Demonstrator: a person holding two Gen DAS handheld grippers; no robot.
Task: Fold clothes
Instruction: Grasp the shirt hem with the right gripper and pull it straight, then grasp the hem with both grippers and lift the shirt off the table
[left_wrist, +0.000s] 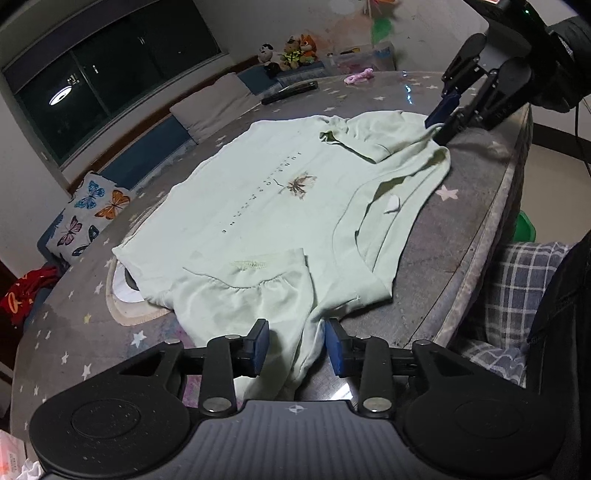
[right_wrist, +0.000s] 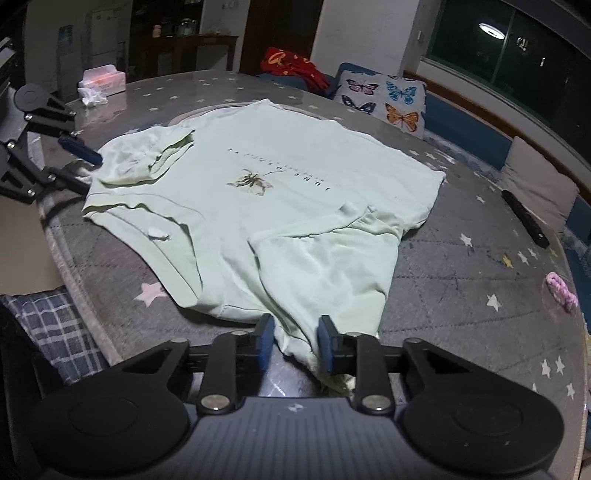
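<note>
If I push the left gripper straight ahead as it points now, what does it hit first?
Most likely the pale green T-shirt itself: its sleeve fabric already lies between the open left gripper fingers.

Lying partly hidden under the T-shirt (left_wrist: 240, 192): a pale round mat (left_wrist: 125, 295), only its edge showing. Printed letters (left_wrist: 258, 188) on the shirt staying too small to read. Fabric between the left gripper (left_wrist: 295, 347) pads running down behind its body, the end out of sight. Same at the right gripper (right_wrist: 293, 341). Checked cloth (right_wrist: 55, 325) being cut off behind the gripper body. Stuffed toys (left_wrist: 291, 53) looking blurred.
</note>
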